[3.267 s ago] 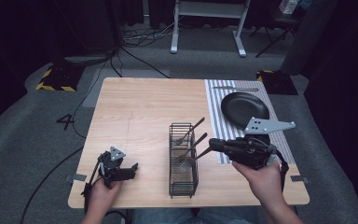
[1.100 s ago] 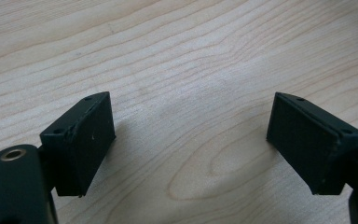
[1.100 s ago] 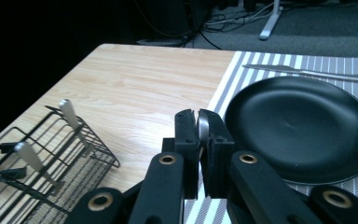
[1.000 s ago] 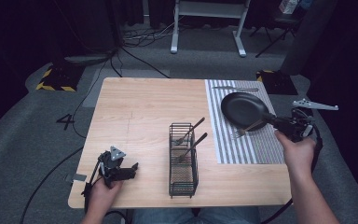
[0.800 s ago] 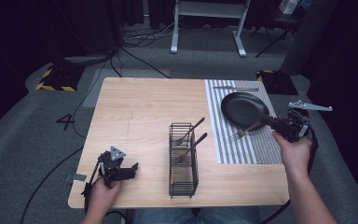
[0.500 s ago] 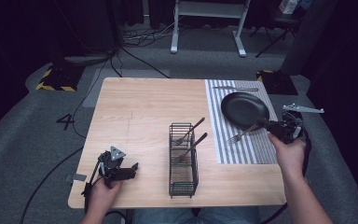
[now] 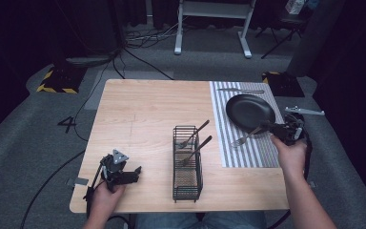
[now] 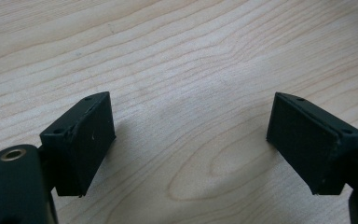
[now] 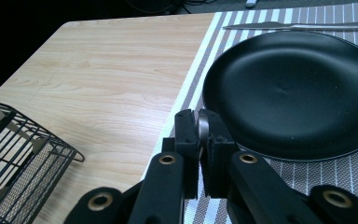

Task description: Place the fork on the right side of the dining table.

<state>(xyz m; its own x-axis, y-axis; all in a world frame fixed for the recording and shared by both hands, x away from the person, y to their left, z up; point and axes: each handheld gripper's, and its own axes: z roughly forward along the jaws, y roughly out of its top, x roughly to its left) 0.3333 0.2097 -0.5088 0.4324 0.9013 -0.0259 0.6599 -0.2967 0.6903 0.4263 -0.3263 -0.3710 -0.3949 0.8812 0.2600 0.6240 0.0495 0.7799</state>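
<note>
A fork [image 7: 247,138] is held in the clamped right gripper [image 7: 270,128] over the striped placemat [image 7: 248,155], just beside the black plate [image 7: 249,110].

In the high view the tines are seen low over the mat, toward the wire basket [image 7: 187,164] with two utensils. In the right gripper view only the metal handle end [image 9: 203,125] is seen between the pads, and a knife [image 9: 303,26] beyond the plate. The left gripper [image 8: 189,140] is seen spread wide and empty over bare table [image 8: 177,51].
</note>
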